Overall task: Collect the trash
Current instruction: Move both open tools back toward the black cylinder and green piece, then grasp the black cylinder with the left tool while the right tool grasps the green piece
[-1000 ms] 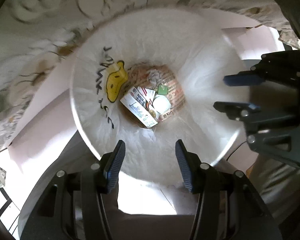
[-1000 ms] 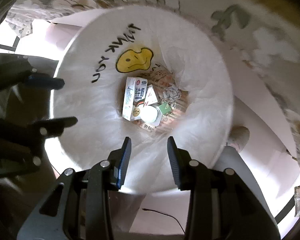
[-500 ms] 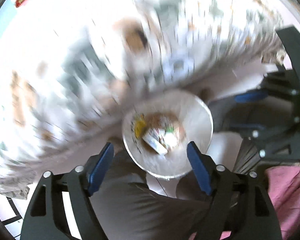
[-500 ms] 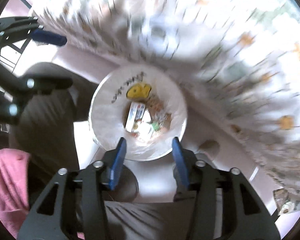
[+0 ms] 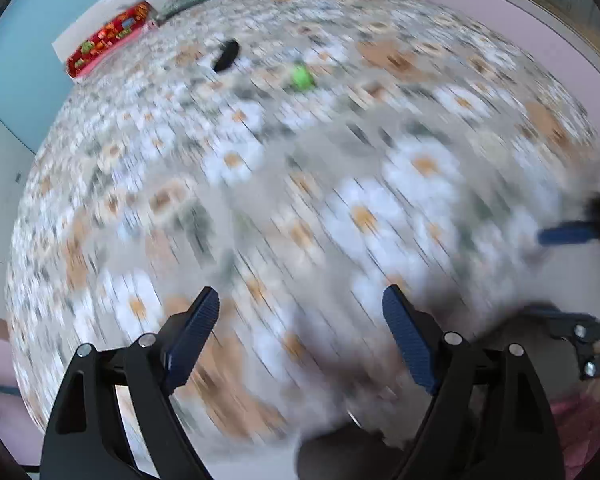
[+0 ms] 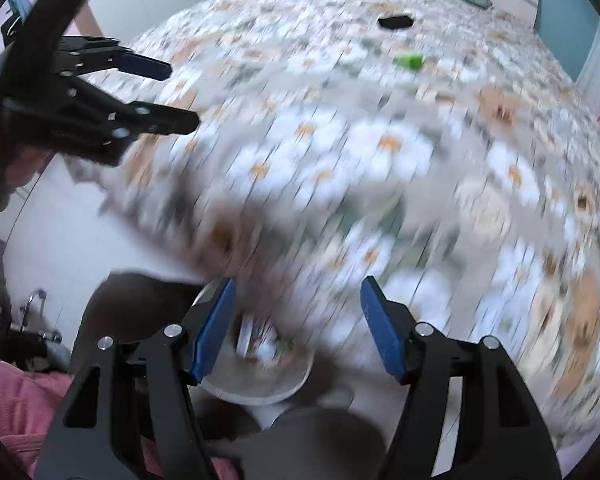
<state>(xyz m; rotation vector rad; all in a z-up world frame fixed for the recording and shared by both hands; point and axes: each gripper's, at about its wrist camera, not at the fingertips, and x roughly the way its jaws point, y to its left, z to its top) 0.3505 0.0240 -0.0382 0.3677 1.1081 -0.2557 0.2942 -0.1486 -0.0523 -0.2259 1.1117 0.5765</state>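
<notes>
Trash, a small green piece [image 5: 302, 77] and a flat black item [image 5: 225, 55], lies far off on the daisy-print bed [image 5: 340, 200], blurred. Left claw [image 5: 300, 320] and right claw [image 6: 298, 308] hover released, holding nothing. A white bin [image 6: 256, 384] of litter sits beneath the right claw.

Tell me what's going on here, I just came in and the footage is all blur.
A person is collecting trash with a two-finger tool in each hand. The left tool and right tool are both open and empty, raised over a daisy-print bed. A lined trash bin with packaging in it sits low beside the bed. Farther up the bed lie a small green item and a black object; blur hides what they are.
</notes>
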